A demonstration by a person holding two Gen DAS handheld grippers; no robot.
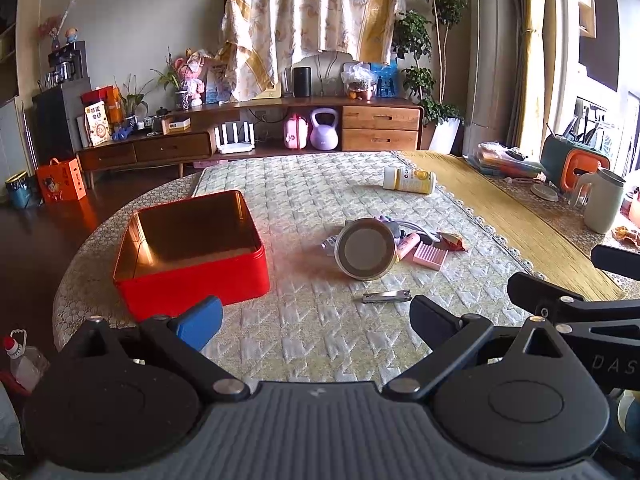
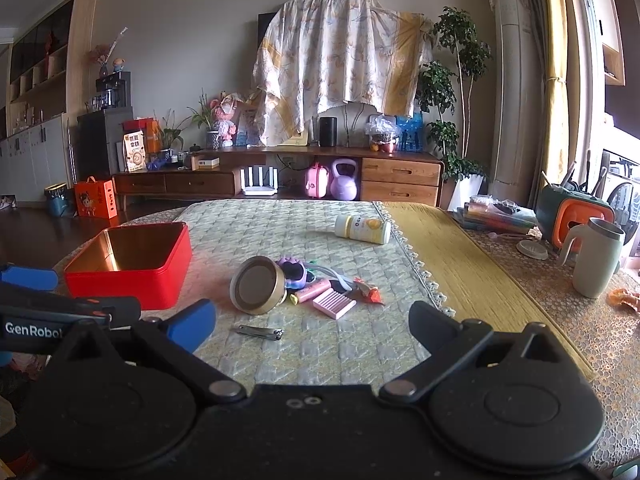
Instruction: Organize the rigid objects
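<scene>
On the quilted table lie one open red square metal tin (image 1: 188, 252), one round gold-rimmed metal can (image 1: 366, 249), one silver nail clipper (image 1: 387, 296), one pink ridged block (image 1: 431, 256), one pink tube (image 2: 312, 290) and, upper right, one cream-yellow plastic bottle (image 1: 409, 180).

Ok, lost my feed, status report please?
Both grippers open, left gripper, right gripper. Red tin empty. Nail clipper nearest, nothing blocking.
</scene>
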